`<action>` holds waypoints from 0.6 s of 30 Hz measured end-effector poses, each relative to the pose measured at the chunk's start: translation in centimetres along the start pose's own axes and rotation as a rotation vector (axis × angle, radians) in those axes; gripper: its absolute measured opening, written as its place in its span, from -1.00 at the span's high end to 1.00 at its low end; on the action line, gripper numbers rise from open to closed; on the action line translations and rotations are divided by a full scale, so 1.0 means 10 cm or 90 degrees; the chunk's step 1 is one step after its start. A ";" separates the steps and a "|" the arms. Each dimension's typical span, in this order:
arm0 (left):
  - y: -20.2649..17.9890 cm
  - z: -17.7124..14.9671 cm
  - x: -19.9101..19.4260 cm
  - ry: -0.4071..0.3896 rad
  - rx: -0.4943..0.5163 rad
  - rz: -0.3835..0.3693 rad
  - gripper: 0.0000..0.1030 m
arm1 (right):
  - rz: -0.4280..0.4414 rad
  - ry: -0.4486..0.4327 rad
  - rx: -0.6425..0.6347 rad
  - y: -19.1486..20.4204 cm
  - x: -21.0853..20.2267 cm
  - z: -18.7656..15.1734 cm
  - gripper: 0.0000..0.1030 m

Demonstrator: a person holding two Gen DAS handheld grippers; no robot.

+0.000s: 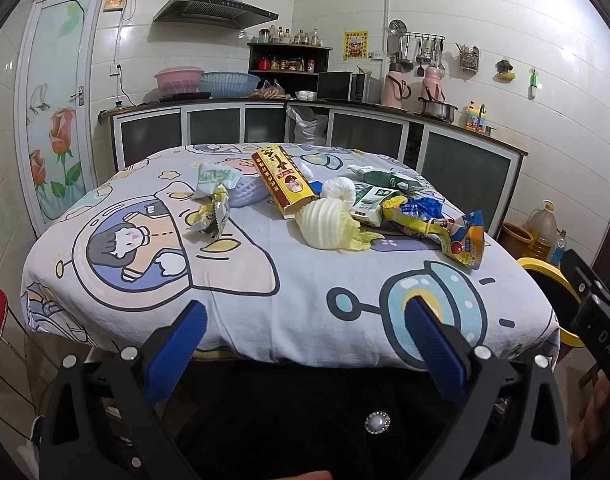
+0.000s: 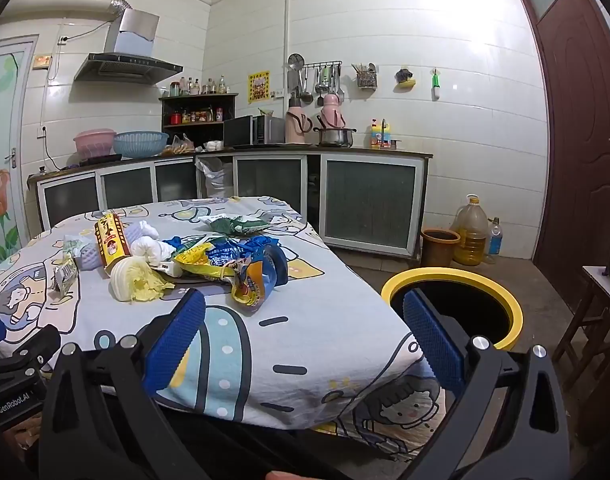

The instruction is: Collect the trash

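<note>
Trash [image 1: 345, 204] heaped mid-table, untouched | left gripper [image 1: 305, 332] wide, empty, at near edge | right gripper [image 2: 303, 326] wide, empty, between tablecloth [image 2: 325, 344] and yellow-rimmed bin [image 2: 513, 300], likely placed for short drops

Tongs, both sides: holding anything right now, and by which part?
Nothing is held. The left tongs and right tongs are both open and empty, short of the trash on the table.
</note>
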State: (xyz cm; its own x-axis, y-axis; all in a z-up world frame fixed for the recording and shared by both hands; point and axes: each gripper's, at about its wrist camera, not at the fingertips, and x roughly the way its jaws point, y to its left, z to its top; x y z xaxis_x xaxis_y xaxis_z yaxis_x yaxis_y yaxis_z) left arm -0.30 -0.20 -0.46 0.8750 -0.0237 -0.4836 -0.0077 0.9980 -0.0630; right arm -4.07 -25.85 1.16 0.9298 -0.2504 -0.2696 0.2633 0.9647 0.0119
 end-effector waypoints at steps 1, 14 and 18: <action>0.00 0.00 -0.01 0.000 0.001 0.000 -0.86 | 0.000 0.000 -0.001 0.00 0.00 0.00 -0.85; -0.01 0.01 0.02 0.000 0.001 0.000 -0.86 | 0.000 0.001 0.000 0.00 0.00 0.00 -0.85; -0.01 0.01 0.01 0.000 0.001 0.001 -0.86 | 0.000 0.000 0.001 0.00 0.00 0.00 -0.85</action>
State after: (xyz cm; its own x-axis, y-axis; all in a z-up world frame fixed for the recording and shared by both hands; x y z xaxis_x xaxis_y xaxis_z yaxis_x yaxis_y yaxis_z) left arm -0.11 -0.31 -0.42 0.8747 -0.0226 -0.4842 -0.0083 0.9981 -0.0617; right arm -4.08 -25.89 1.16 0.9297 -0.2501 -0.2703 0.2632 0.9646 0.0127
